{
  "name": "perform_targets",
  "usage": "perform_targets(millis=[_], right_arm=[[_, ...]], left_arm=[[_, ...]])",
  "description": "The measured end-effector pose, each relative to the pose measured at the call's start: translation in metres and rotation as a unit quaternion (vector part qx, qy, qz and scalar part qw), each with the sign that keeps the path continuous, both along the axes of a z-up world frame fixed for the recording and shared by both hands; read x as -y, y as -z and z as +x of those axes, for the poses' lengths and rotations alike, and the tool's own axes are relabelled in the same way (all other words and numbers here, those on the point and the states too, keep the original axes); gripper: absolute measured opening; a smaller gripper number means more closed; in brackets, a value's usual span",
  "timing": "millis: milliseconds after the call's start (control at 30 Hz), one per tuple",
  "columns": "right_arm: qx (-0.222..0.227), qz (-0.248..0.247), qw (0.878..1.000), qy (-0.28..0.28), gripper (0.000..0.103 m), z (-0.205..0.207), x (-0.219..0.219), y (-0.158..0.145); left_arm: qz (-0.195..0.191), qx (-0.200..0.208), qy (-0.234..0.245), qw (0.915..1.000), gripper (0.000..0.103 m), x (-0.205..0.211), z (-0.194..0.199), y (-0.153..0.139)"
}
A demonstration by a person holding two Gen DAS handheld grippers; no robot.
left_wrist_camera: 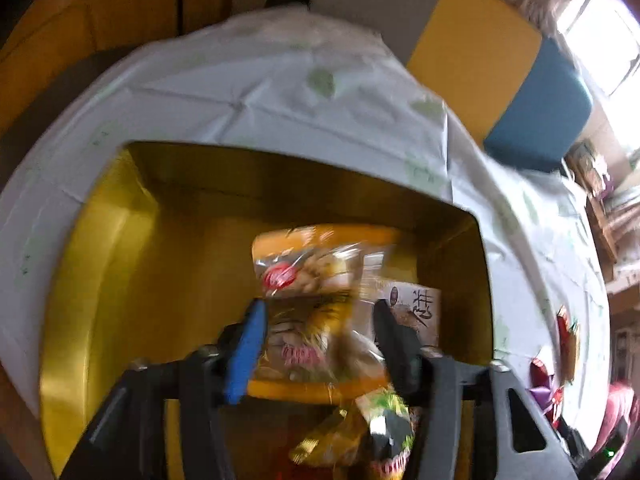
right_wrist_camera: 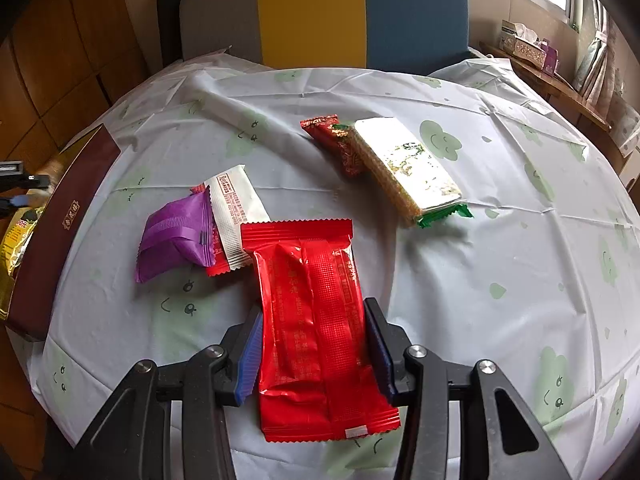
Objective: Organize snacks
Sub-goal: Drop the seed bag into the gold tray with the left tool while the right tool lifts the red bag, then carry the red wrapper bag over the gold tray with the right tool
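Over the gold box [left_wrist_camera: 120,264], the left gripper [left_wrist_camera: 316,344] stands released around a yellow snack pack [left_wrist_camera: 316,264]; it should withdraw straight up. Lower centre, the right gripper [right_wrist_camera: 314,344] is clenched on the red packet [right_wrist_camera: 316,320], which belongs boxward next.

The gold box [left_wrist_camera: 120,264] is open at the top, and its left half is bare. Packets [left_wrist_camera: 316,276] fill its right side. On the tablecloth [right_wrist_camera: 500,260], the near right part is free. In the middle the purple packet [right_wrist_camera: 172,236], the white packet [right_wrist_camera: 236,200] and the long bar [right_wrist_camera: 404,168] block the way.
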State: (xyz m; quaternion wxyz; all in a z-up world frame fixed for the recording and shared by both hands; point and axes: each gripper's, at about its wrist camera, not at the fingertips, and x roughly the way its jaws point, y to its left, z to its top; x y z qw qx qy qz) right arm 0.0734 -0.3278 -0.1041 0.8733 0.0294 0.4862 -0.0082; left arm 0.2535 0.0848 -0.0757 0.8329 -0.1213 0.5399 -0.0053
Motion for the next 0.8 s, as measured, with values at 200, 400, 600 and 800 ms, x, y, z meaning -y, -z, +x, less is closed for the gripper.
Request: perform_targets(millis=[200, 400, 600, 800], right_arm=[[0.001, -0.002, 1.0, 0.0, 0.048, 0.0, 0.0, 0.0], [0.003, -0.008, 1.0, 0.001, 0.048, 0.0, -0.002, 0.0], [0.007, -0.013, 1.0, 0.003, 0.048, -0.002, -0.003, 0.001], [0.008, -0.014, 1.0, 0.01, 0.048, -0.003, -0.004, 0.001]], left_arm=[[0.031, 0.043, -0.027, 0.9982, 0.074, -0.002, -0.014, -0.012], [0.077, 0.12, -0.034, 0.9892, 0.076, -0.001, -0.071, -0.047], [0.116, 0.179, -0.026, 0.9767, 0.08, 0.001, -0.128, -0.07], [0.106, 0.188, -0.041, 0.9755, 0.08, -0.01, -0.171, -0.076]])
